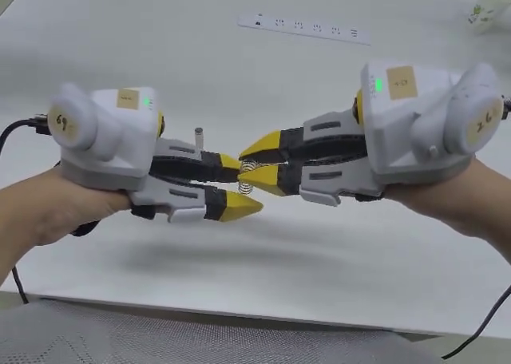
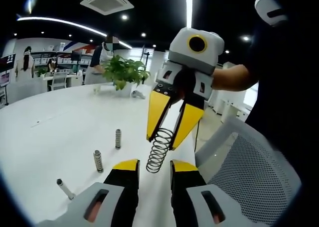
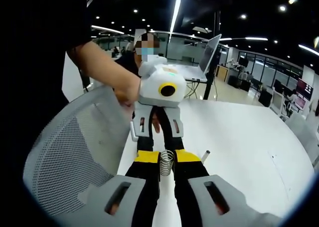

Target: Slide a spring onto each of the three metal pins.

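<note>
A short steel spring (image 1: 248, 178) hangs in the air between the two grippers above the white table (image 1: 239, 69). My right gripper (image 1: 250, 169) is shut on the spring's upper coils (image 3: 166, 163). In the left gripper view the spring (image 2: 158, 155) slants down from the right gripper (image 2: 162, 142) so that its free end lies between the yellow tips of my left gripper (image 2: 154, 166), which stands open around it without touching. On the table stand two pins with springs on them (image 2: 118, 138) (image 2: 98, 161) and one bare pin (image 2: 65, 188). A pin (image 1: 199, 136) pokes up behind the left gripper (image 1: 249, 185).
A white power strip (image 1: 303, 27) lies at the far side of the table. A black cable (image 1: 16, 128) trails from the left gripper. A grey mesh chair (image 2: 249, 177) stands at the table's near edge. A potted plant (image 2: 124, 70) sits far across the table.
</note>
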A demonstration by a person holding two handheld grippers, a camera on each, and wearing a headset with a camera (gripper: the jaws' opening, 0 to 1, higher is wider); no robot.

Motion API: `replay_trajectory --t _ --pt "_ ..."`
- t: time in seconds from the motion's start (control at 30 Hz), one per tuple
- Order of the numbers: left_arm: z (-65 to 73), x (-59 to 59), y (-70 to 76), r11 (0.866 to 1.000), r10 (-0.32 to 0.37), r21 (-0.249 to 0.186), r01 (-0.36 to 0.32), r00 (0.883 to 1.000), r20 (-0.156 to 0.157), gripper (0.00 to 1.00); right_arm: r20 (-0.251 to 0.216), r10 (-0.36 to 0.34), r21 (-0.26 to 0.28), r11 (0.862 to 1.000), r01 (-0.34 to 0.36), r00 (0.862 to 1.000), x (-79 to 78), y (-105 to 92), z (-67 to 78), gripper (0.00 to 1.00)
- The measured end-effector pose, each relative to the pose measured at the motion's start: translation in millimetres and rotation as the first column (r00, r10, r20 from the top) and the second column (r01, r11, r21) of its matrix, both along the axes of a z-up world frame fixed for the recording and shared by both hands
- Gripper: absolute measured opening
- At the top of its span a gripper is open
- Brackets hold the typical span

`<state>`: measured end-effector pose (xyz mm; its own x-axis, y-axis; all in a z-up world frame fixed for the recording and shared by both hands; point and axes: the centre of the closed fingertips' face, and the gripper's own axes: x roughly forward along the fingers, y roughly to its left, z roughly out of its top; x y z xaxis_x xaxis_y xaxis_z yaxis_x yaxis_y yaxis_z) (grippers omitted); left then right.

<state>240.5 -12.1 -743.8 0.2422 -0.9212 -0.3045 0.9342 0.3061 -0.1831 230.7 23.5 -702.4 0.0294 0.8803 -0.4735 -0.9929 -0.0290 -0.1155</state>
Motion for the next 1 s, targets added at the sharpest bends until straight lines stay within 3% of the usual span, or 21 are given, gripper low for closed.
replay_trajectory --t 0.4,0.53,1.0 --pt "0.9 10.0 18.8 0.998 0.069 0.006 -0.069 0.998 0.008 0.28 0.001 -0.042 0.014 0.999 0.042 0.999 6.6 -2.8 1.7 0.07" --pt "-0.8 12.1 27.4 0.995 0.097 0.012 -0.098 0.995 0.015 0.37 0.003 -0.047 0.015 0.999 0.047 0.999 7.7 -3.2 1.4 0.07" --pt "-6.2 20.9 62.6 0.977 0.213 0.027 -0.214 0.977 0.012 0.56 0.014 -0.072 0.014 0.997 0.072 0.997 14.3 -5.0 -0.1 0.07"
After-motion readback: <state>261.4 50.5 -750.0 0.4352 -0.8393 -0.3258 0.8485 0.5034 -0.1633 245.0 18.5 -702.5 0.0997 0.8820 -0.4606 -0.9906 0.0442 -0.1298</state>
